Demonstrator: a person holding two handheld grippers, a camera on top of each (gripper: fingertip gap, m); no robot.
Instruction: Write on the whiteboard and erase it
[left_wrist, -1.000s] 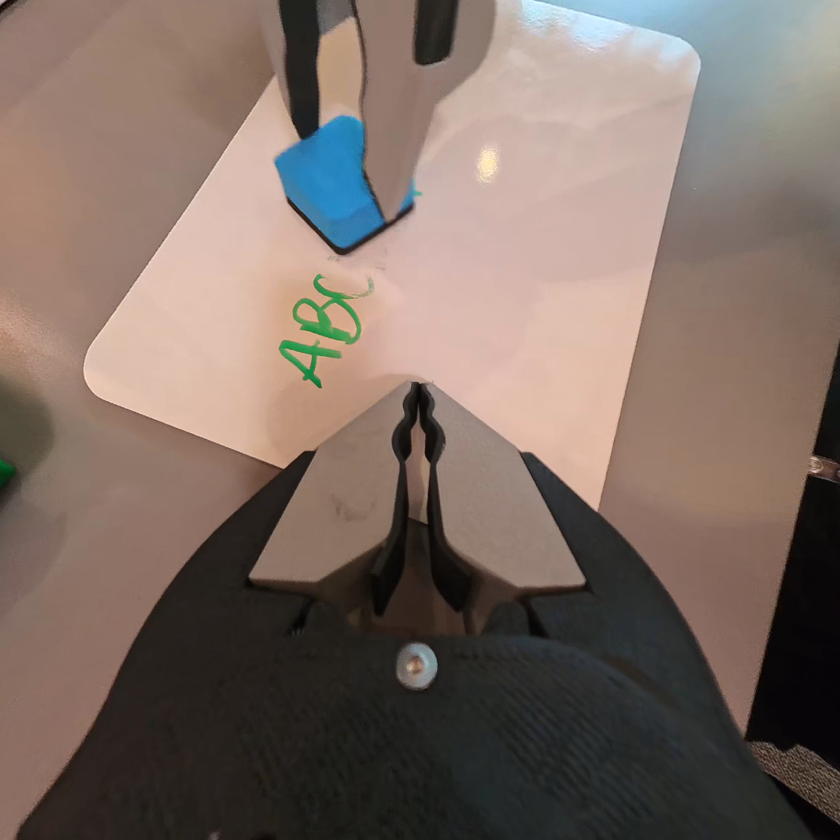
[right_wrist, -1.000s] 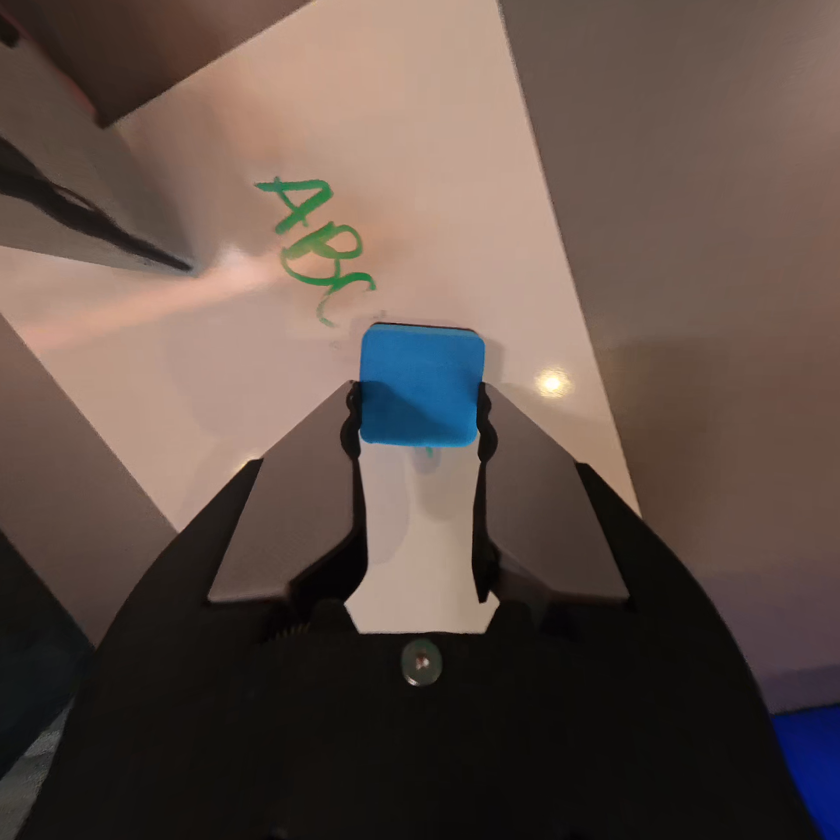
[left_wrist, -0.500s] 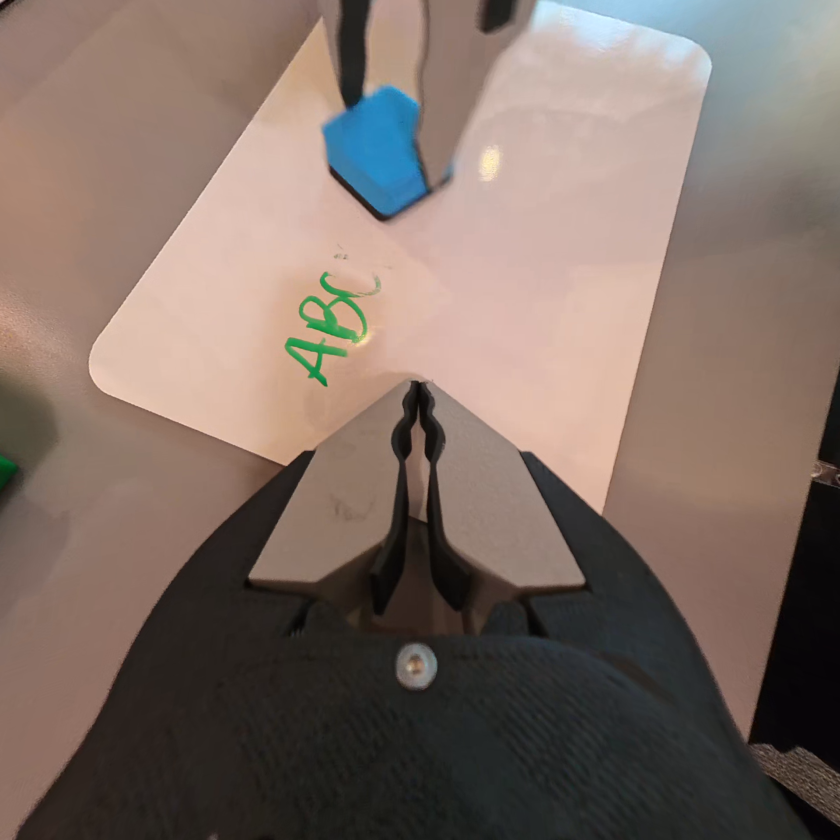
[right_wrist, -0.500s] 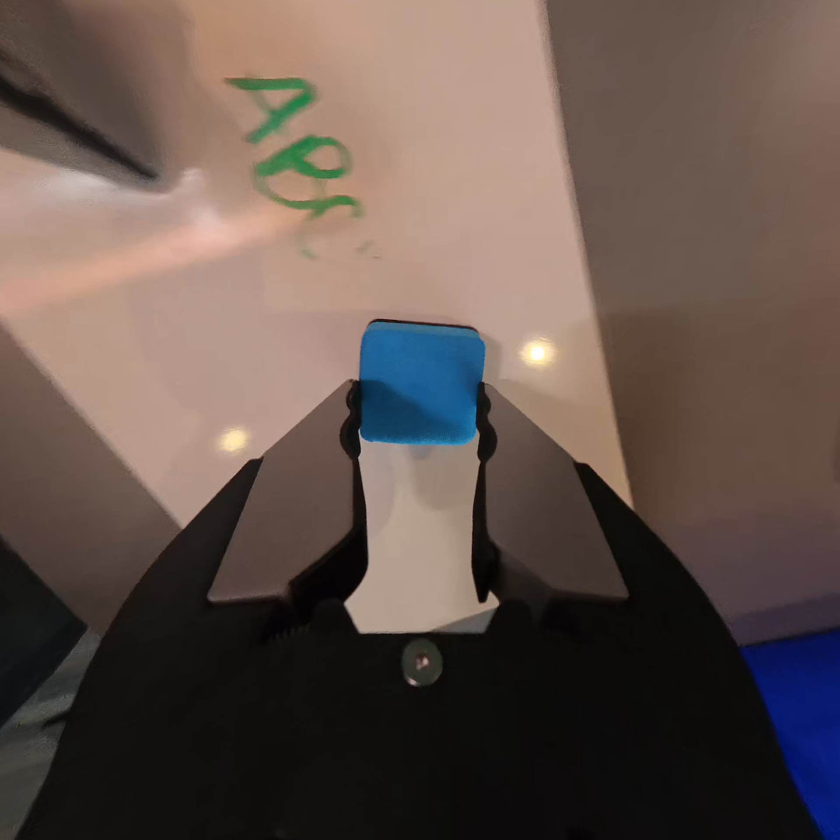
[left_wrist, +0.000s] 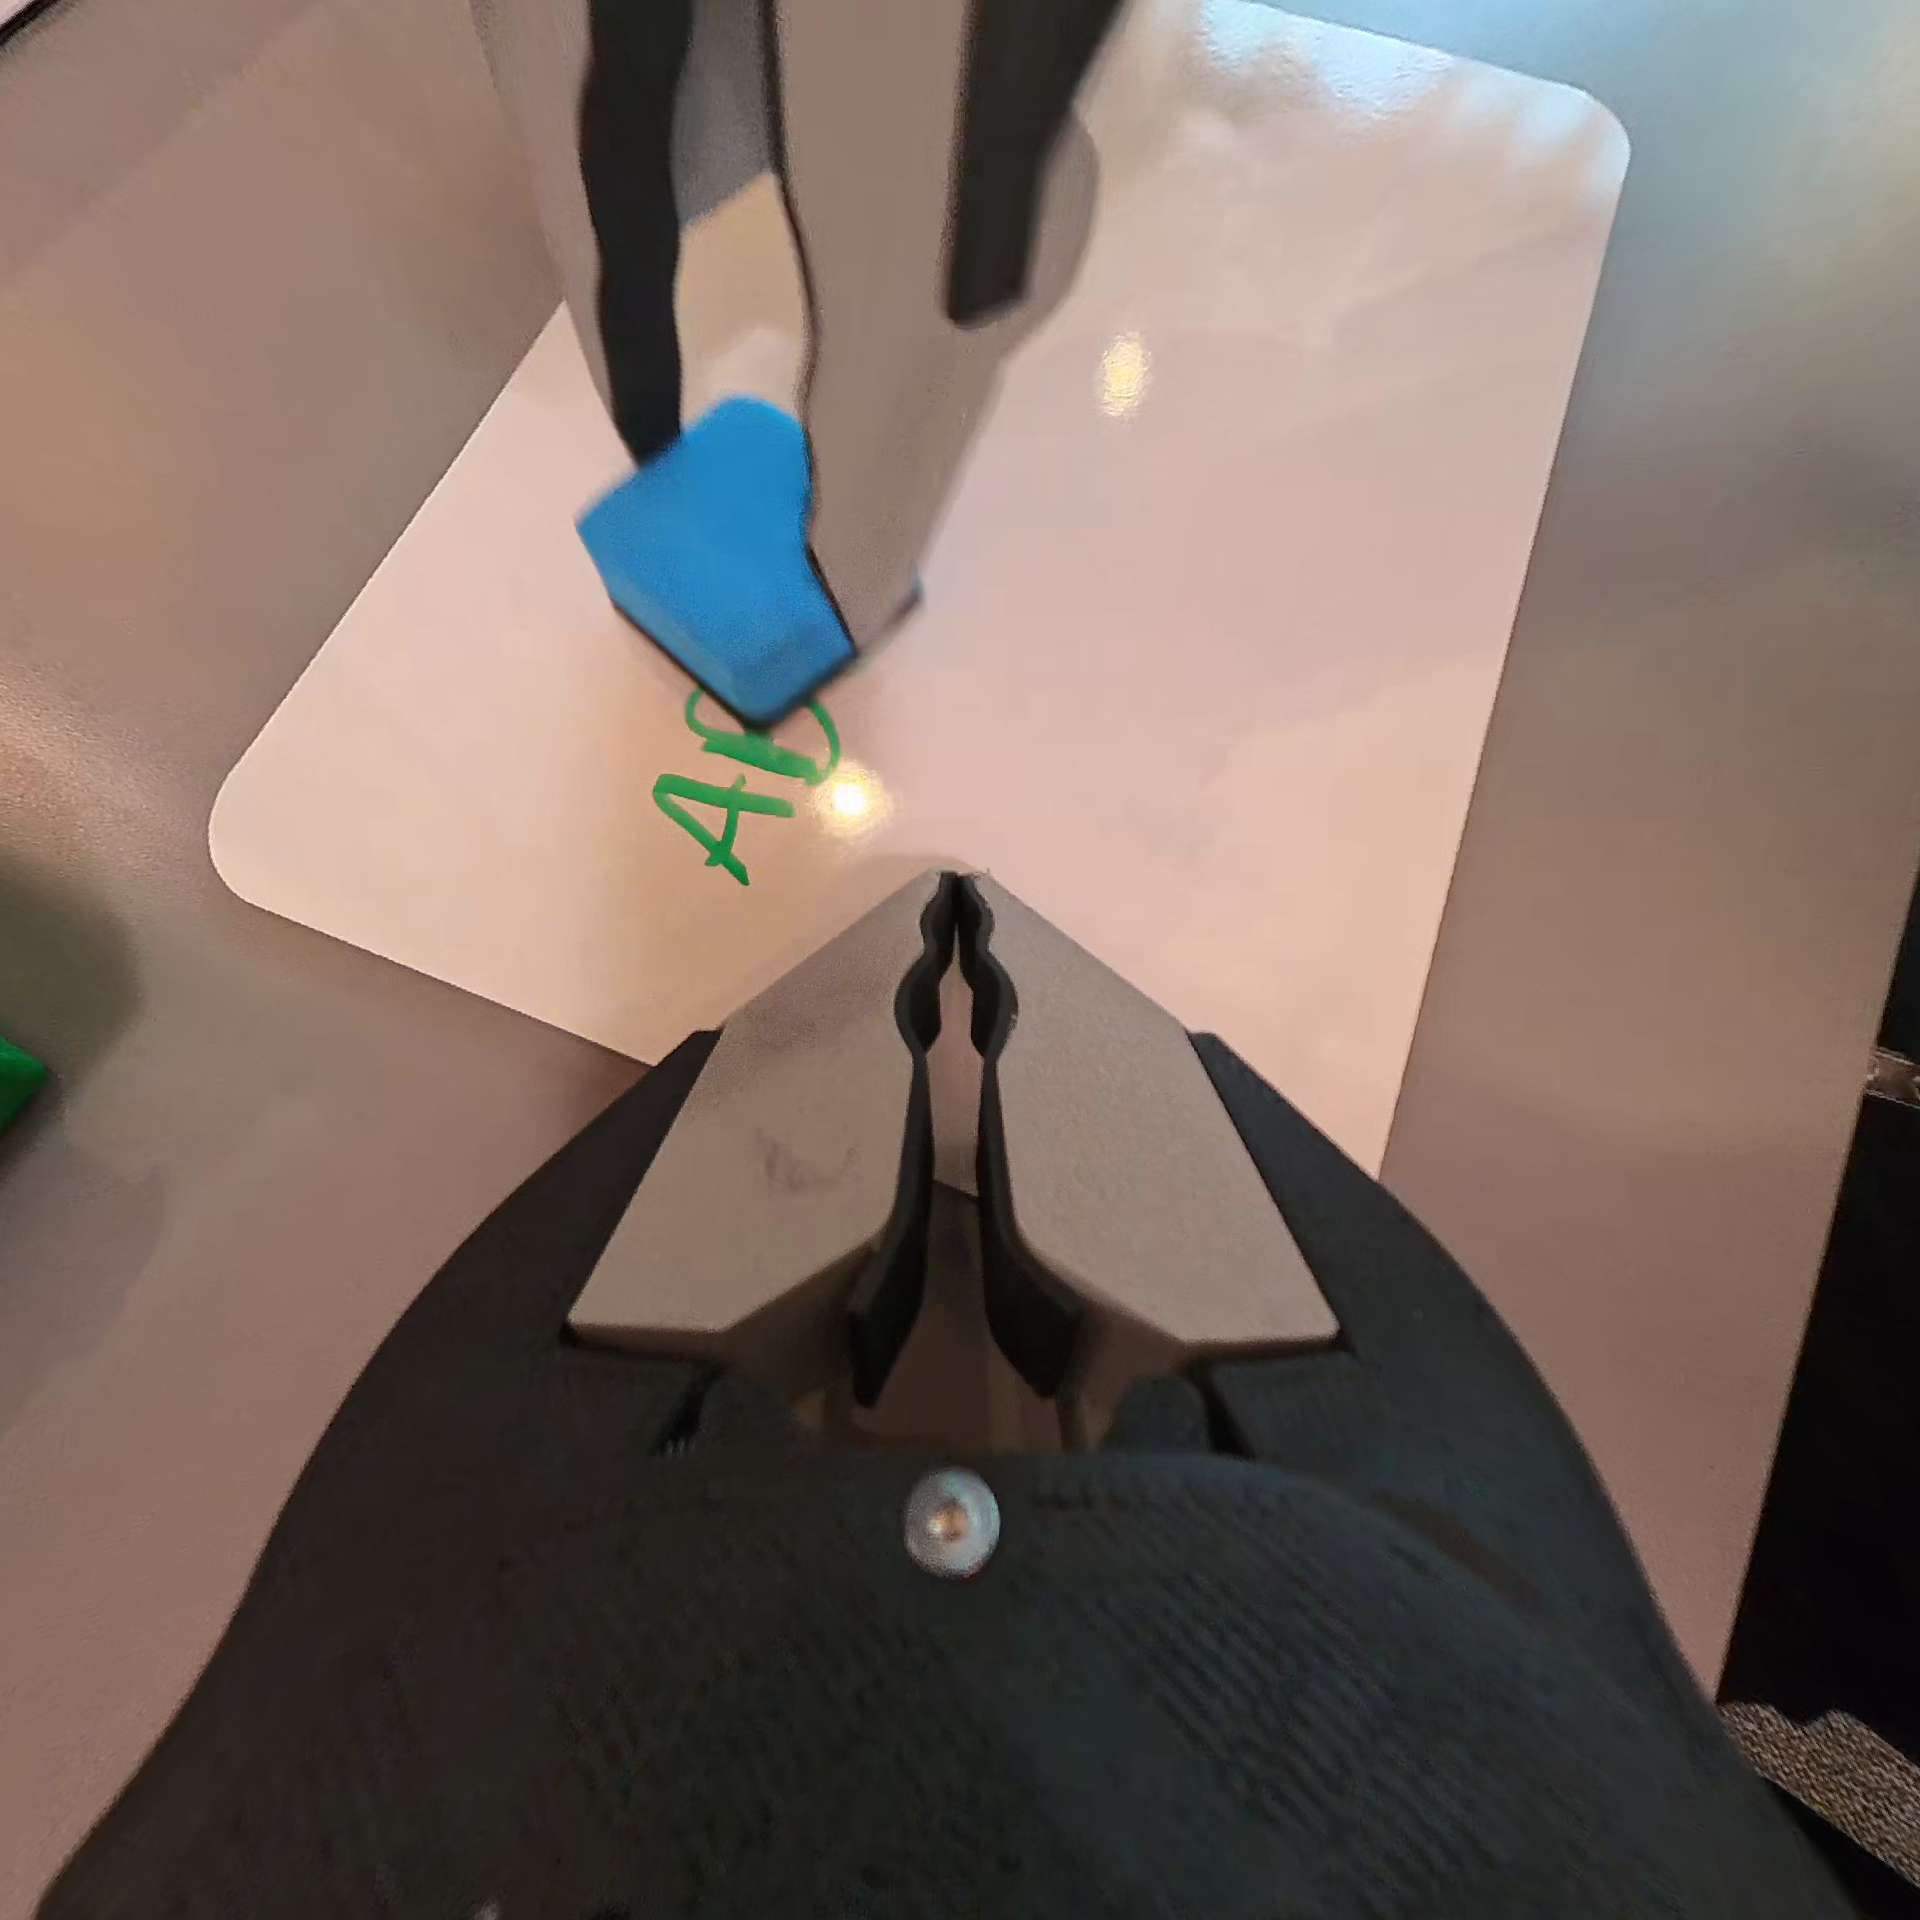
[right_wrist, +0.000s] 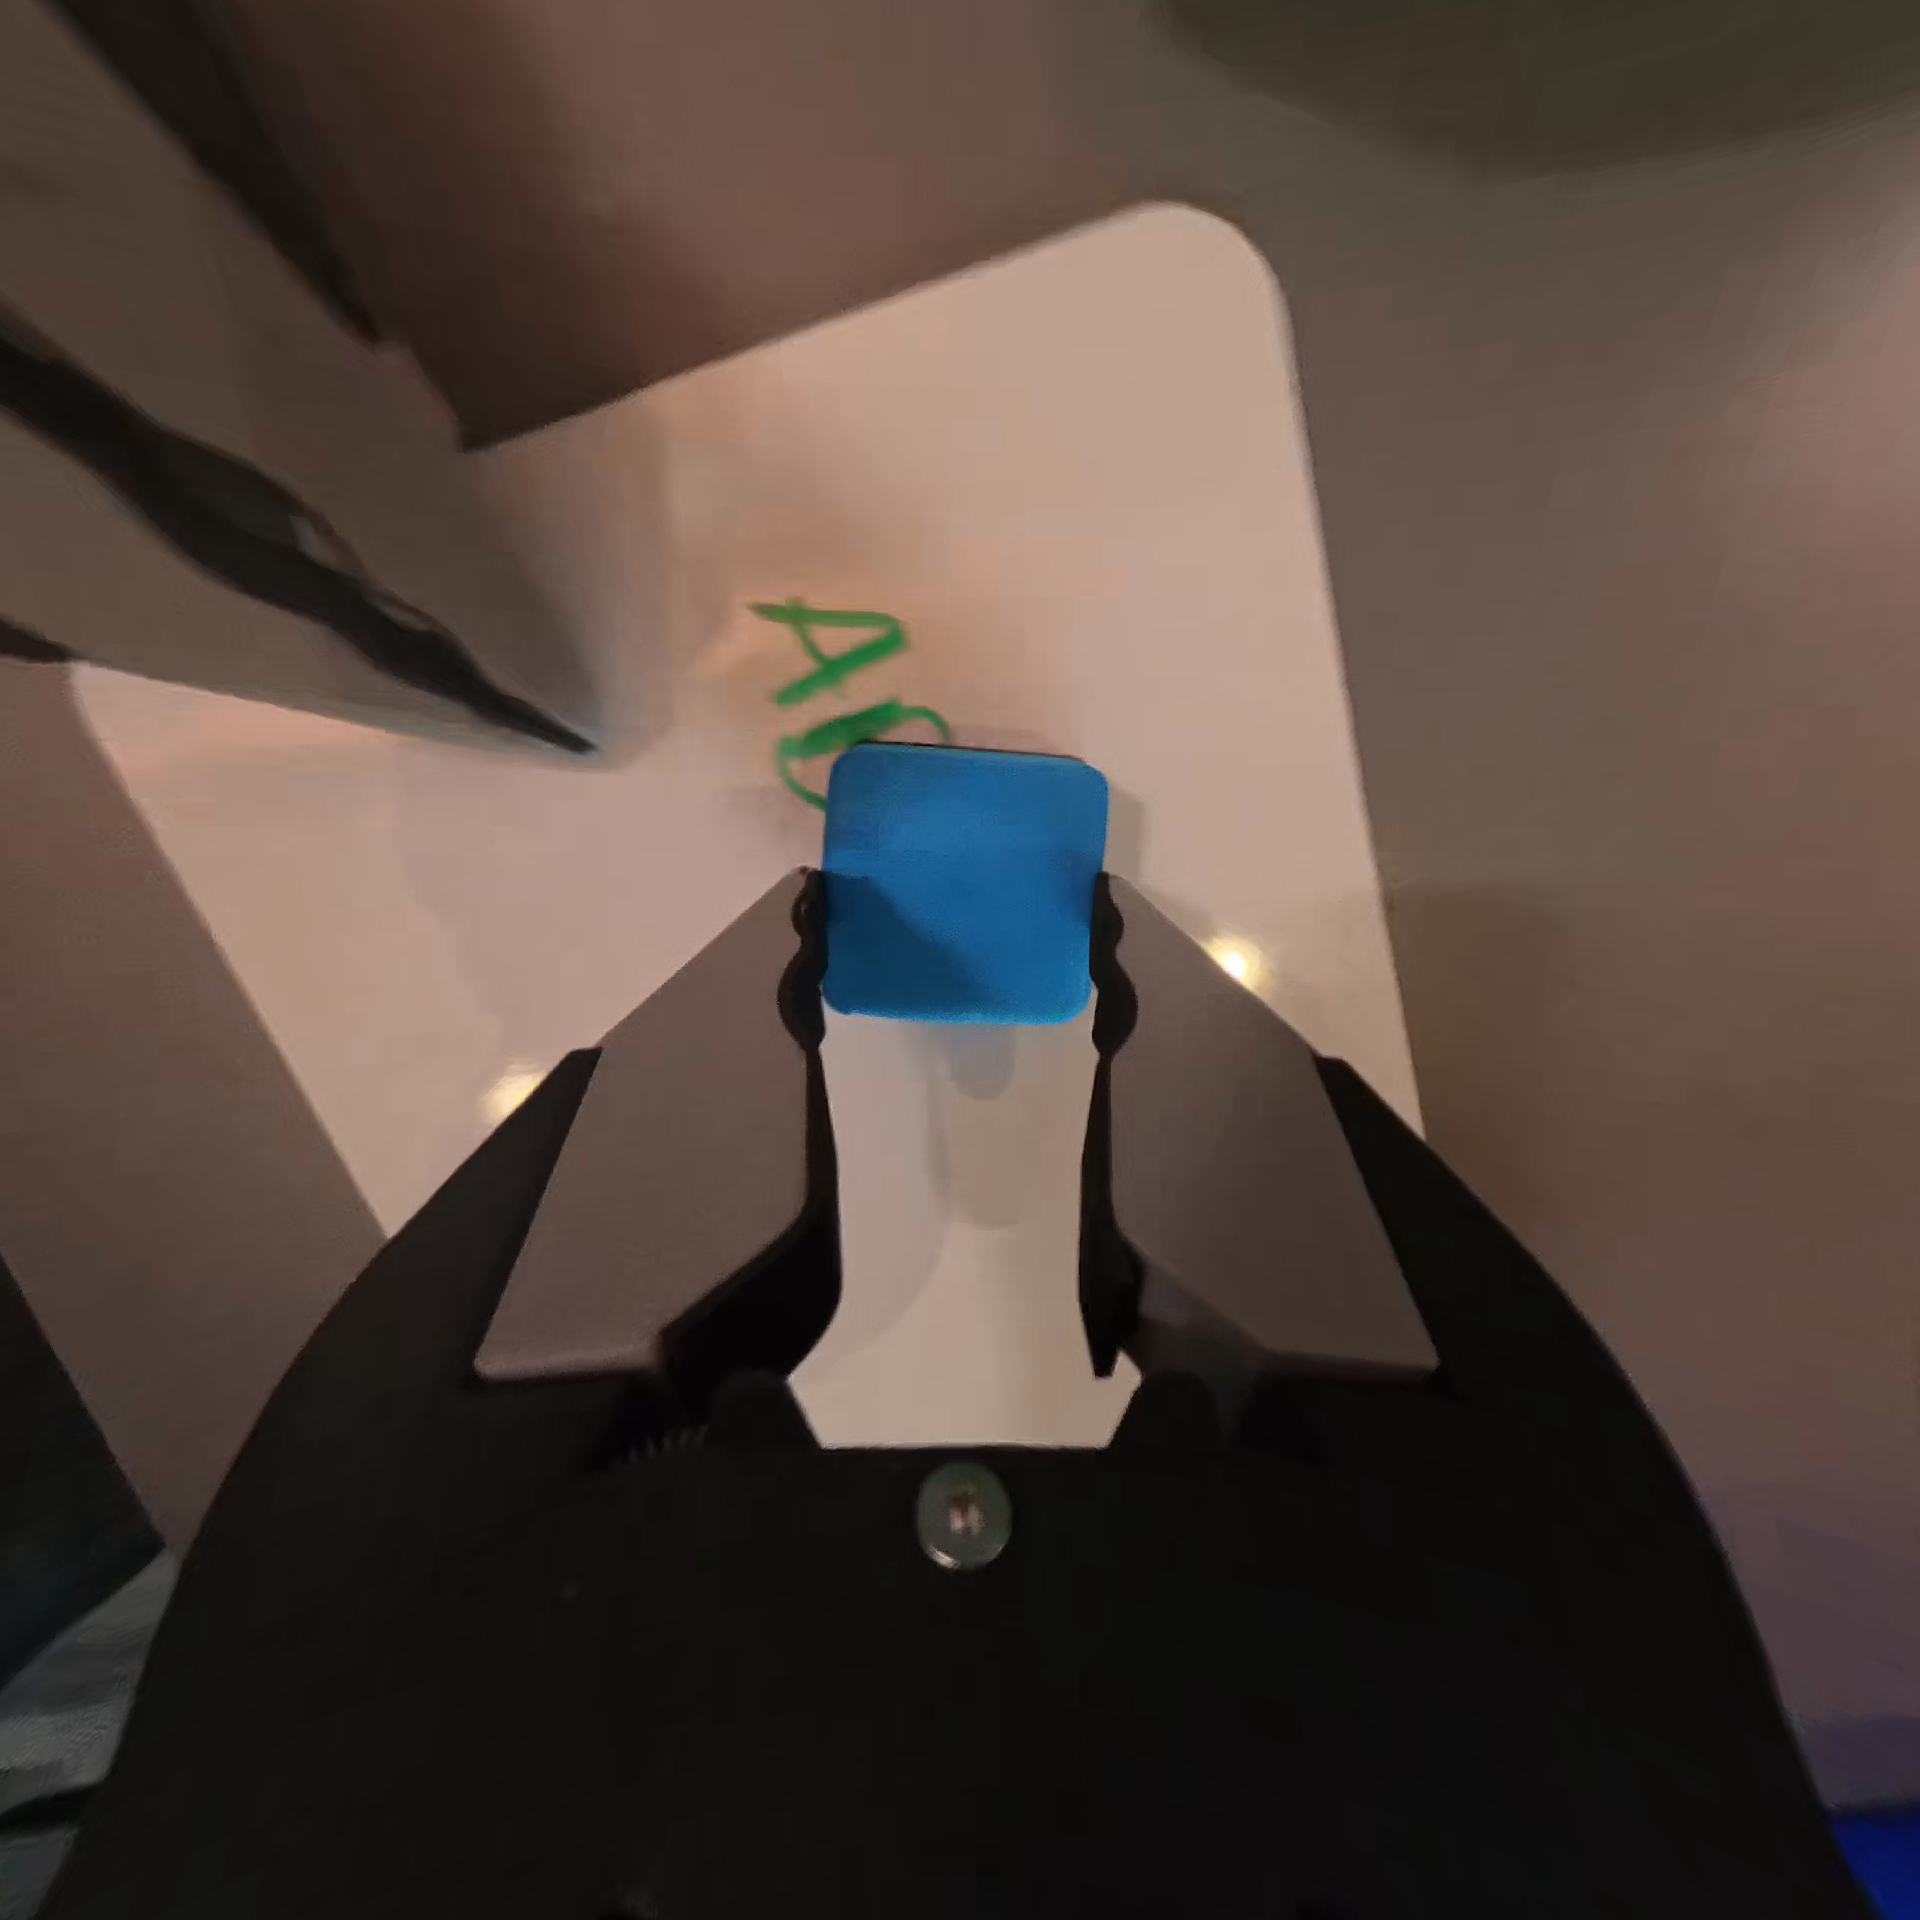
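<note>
Leftmost, a green object (left_wrist: 16, 1081) lies on the table (left_wrist: 260, 1195) at the frame edge, too cropped to identify. Next, the whiteboard (left_wrist: 1247, 675) lies flat on the table, bearing green writing (left_wrist: 727, 800). The eraser (left_wrist: 717, 566) sits pressed on the board, covering the far end of the writing, clamped between the right gripper's (right_wrist: 961, 899) fingers. Nearer, the left gripper (left_wrist: 958, 883) hovers over the board edge, jaws together, holding nothing.

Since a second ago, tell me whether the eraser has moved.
Yes. The eraser, clamped in the right gripper, backed off, then came forward over the green writing on the whiteboard, covering its far end.
</note>
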